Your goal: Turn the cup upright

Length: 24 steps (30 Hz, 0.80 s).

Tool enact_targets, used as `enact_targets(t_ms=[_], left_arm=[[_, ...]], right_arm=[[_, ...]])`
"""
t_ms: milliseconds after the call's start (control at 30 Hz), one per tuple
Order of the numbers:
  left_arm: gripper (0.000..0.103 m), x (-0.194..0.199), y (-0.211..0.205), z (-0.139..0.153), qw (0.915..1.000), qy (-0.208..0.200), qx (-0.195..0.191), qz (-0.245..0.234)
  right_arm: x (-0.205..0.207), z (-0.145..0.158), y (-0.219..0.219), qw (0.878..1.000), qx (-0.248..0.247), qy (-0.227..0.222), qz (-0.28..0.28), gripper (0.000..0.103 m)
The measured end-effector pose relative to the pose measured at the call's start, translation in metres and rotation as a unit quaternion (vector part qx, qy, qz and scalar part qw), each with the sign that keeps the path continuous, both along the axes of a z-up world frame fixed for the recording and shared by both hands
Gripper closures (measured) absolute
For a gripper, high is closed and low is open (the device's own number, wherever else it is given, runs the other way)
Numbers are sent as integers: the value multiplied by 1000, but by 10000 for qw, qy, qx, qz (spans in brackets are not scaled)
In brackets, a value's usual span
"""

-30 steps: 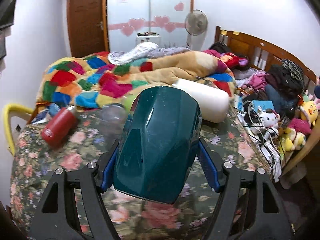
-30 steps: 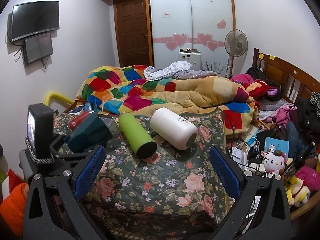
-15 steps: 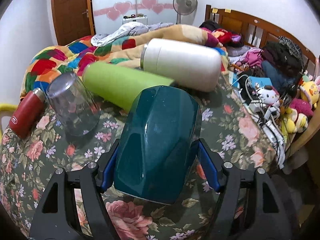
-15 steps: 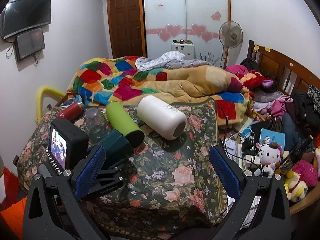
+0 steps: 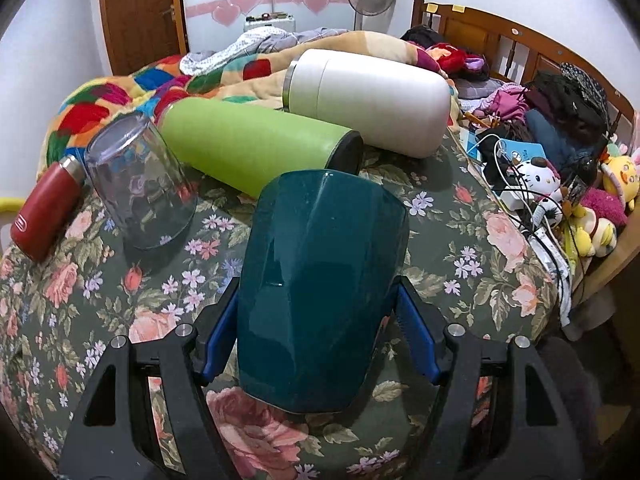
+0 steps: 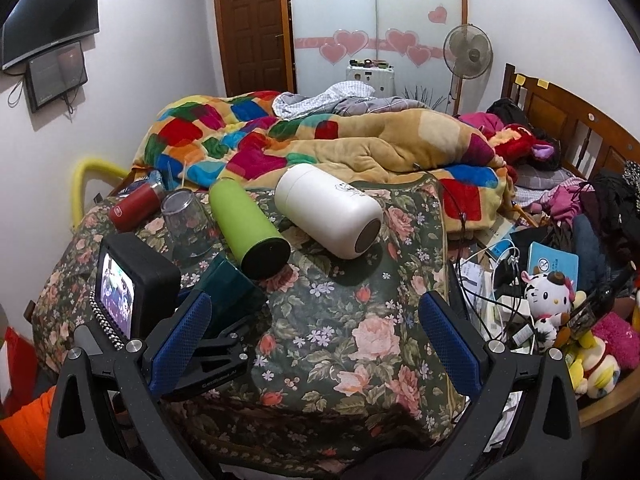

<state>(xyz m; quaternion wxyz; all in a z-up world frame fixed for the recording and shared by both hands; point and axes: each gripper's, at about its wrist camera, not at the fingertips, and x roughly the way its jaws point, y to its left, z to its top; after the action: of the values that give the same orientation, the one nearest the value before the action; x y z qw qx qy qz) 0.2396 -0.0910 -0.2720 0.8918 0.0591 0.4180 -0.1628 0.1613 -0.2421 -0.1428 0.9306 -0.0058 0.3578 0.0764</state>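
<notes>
My left gripper (image 5: pixel 316 340) is shut on a dark teal cup (image 5: pixel 320 280), its blue pads against the cup's two sides, low over the floral cloth (image 5: pixel 460 240). The cup tilts away from the camera; I cannot see its mouth. In the right wrist view the same teal cup (image 6: pixel 228 288) and the left gripper with its small screen (image 6: pixel 132 284) sit at the left. My right gripper (image 6: pixel 316 344) is open and empty over the cloth's front part. A clear glass (image 5: pixel 140 188) stands mouth down at the left.
A green bottle (image 5: pixel 248 148), a white flask (image 5: pixel 368 100) and a red flask (image 5: pixel 44 212) lie on their sides behind the cup. A colourful quilt (image 6: pixel 320 148) is heaped beyond. Cables and plush toys (image 6: pixel 548 304) crowd the right edge by the wooden headboard (image 6: pixel 580 120).
My left gripper has come down and forward with the teal cup, closer to the cloth and the green bottle. My right gripper has shifted slightly and stays open.
</notes>
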Motion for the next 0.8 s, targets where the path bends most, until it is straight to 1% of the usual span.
enact_targets(t_ms=[33,133,200,333,433,600,667,800], left_arm=[[31,0,1,1,10000,53,-38,25],[29,-4,4,8,10000,23,-56,66],[28,-8,7,15,9999,21,-144,27],[19,-25,13,34,9996,-186,-190,8],[18,-36,22,48,9992,-338,-207,65],[15,-52,56,69,9967,-628,-176,493],[14,-57,74,76,9940,-768,-45,771],[14,-62,98,83,9890,-944,185,1123]], right_arm=[[0,0,1,10000,-8,1,4,0],[-3,2,2,10000,-19,-6,11,0],[-4,4,3,10000,-20,-17,10,0],[-7,6,6,10000,-11,-36,23,0],[-8,6,8,10000,54,-12,56,0],[-4,3,16,9998,128,75,96,0],[1,-1,20,9997,172,146,122,0],[16,-15,32,9986,274,408,205,0]])
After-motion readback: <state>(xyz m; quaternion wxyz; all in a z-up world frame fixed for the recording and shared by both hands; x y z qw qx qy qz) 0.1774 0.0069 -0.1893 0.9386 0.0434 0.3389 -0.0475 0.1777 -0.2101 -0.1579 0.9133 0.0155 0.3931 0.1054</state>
